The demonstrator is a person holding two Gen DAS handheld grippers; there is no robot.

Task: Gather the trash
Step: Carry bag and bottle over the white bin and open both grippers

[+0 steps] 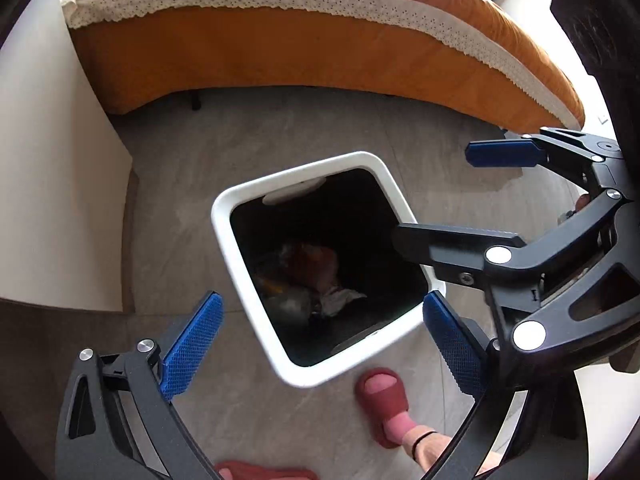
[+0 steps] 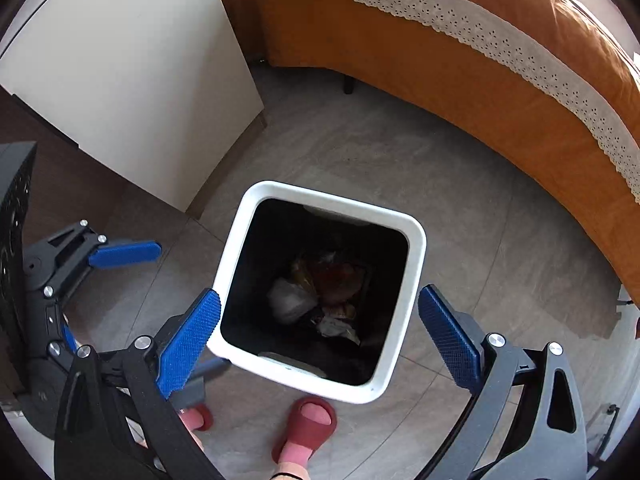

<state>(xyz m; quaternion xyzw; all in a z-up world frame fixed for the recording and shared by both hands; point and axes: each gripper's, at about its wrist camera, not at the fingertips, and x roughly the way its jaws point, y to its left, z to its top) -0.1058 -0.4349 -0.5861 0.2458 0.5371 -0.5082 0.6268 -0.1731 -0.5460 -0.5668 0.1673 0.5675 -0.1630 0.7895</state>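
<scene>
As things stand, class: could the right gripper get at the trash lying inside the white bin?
Probably yes: the right gripper hangs open above the white bin, which has no lid, and nothing covers the trash.

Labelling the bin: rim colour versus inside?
White rim on the trash bin, black inside; clearest in the right wrist view.

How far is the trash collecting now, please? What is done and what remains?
Done: several pieces of trash already lie at the bottom of the white bin. In hand: nothing; the left tongs and the right tongs both hover open and empty above the bin. Left: no loose trash shows on the grey floor in these views, so little seems to remain.
</scene>
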